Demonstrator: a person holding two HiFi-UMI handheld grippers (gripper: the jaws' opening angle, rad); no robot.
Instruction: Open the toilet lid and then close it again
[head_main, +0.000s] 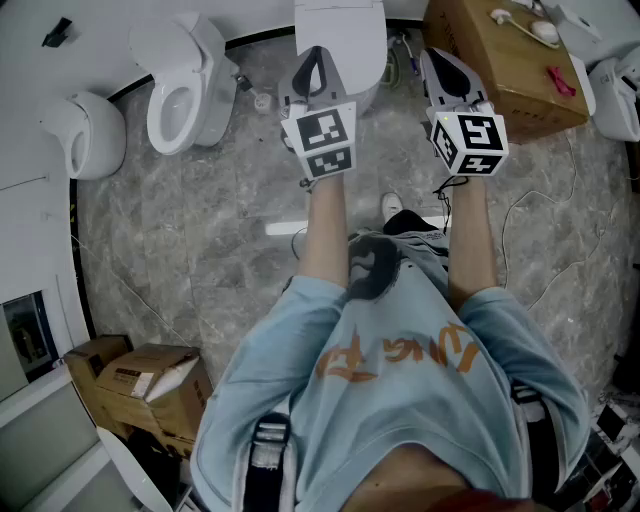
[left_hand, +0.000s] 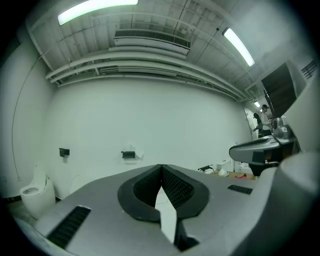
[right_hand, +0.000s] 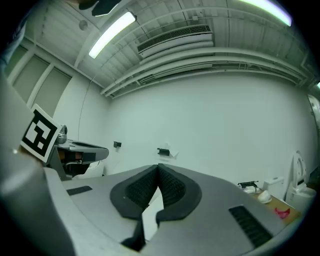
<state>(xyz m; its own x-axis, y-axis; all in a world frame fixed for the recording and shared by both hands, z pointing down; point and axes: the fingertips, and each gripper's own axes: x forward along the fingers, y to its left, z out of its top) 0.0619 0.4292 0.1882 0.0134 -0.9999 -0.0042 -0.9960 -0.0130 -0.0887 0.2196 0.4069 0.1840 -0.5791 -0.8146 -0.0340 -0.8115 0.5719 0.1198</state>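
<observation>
A white toilet (head_main: 340, 35) stands straight ahead at the top middle of the head view, and its lid looks lowered. My left gripper (head_main: 312, 55) is held level in front of its left side, jaws shut and holding nothing. To the right of the toilet my right gripper (head_main: 433, 58) is also level, shut and holding nothing. In the left gripper view the closed left gripper (left_hand: 161, 167) faces a bare white wall. The right gripper view shows the right gripper (right_hand: 158, 167) closed toward the same wall. Neither gripper view shows this toilet.
A second toilet (head_main: 185, 85) with its seat open stands at the left, and another white fixture (head_main: 85, 130) beside it. A cardboard box (head_main: 505, 60) sits at the back right, more boxes (head_main: 150, 385) near left. Cables (head_main: 535, 240) trail over the grey stone floor.
</observation>
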